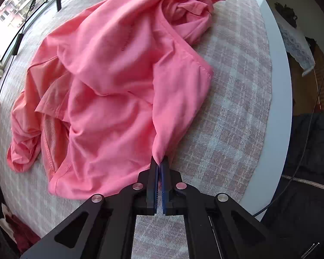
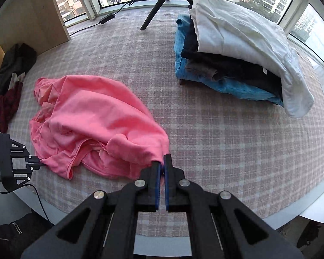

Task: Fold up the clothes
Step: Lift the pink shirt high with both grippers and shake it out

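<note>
Two grippers pinch one pink shirt (image 2: pixel 92 120) that lies crumpled on the checked cloth (image 2: pixel 226 151) covering the table. From the right wrist camera, the right gripper (image 2: pixel 162 164) is clamped on a corner of the fabric at about 6 o'clock of the heap, and the left gripper (image 2: pixel 37 163) bites the hem at about 8 o'clock. A stack of folded clothes (image 2: pixel 237 60) sits well apart at 2 o'clock, beside a tripod (image 2: pixel 162 4).

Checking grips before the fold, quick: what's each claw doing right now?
Left claw: closed on the pink shirt.
Right claw: closed on the same shirt, at another edge.
</note>
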### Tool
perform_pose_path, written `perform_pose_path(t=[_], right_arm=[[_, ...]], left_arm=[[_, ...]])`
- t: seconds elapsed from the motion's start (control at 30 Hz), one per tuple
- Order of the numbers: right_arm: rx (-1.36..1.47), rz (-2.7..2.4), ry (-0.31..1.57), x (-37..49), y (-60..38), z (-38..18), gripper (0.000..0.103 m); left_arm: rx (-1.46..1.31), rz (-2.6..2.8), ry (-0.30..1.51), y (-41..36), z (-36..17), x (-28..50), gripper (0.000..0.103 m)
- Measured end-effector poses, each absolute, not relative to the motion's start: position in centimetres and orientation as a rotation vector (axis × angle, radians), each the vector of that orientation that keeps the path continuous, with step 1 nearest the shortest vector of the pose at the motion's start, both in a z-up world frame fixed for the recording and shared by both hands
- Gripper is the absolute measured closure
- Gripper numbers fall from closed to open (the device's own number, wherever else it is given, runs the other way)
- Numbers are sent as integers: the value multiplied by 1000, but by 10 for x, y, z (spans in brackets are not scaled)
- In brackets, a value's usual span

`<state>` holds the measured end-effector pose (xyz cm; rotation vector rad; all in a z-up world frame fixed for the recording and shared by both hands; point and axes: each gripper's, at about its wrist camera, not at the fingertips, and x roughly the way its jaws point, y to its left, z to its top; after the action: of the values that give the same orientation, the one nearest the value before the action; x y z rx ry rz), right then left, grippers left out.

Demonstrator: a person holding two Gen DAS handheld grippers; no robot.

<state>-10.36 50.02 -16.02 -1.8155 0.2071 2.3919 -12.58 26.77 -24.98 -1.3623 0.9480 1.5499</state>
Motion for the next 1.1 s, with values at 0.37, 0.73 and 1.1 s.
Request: perform_pose_path(t=[0.37,0.73,1.1], right_arm=[[-1394,2731,133,-72,485,-16,100],[-828,3096,76,6,419,132,100],[-751,3096,-137,-104,394,194,100]], left_arm=[[-1045,2322,327,134,7,-160,102],[-539,2747,220,27,202,-82,101],[-631,2849,412,29,243,-226,101]])
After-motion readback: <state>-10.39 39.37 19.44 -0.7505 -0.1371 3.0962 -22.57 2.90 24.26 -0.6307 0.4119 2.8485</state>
